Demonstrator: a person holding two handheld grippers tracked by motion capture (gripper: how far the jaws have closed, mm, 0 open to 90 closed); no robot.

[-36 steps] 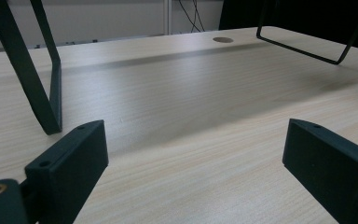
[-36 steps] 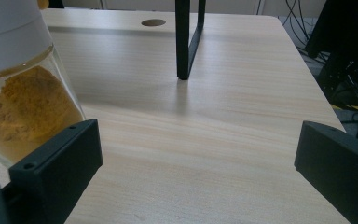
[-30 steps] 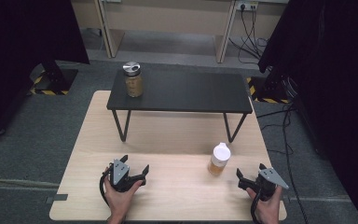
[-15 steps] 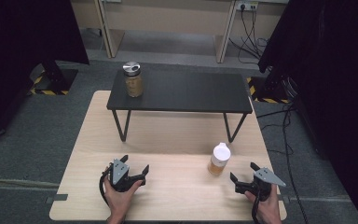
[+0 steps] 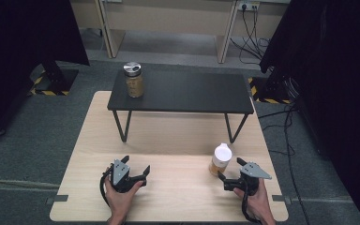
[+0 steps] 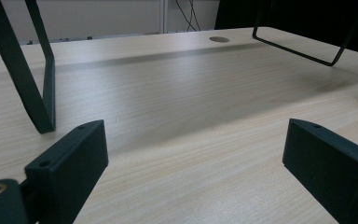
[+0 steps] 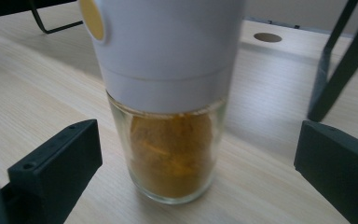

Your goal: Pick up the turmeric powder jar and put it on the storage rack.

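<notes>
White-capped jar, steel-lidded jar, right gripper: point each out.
White-capped jar [image 7: 170, 154]: right gripper view, glass body.
Steel-lidded jar [image 5: 132, 69]: high view, lid.
Right gripper [image 5: 231, 171]: high view, midway between fingertips.

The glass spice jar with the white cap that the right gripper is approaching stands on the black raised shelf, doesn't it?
Not quite: the glass spice jar with the white cap stands on the light wooden table, in front of the black raised shelf, as the high view shows. The right gripper is indeed beside it, jaws open.

Clear glass jar [image 7: 170, 154], glossy white plastic cap [image 7: 168, 46]; matt wood table [image 5: 178, 183].
</notes>
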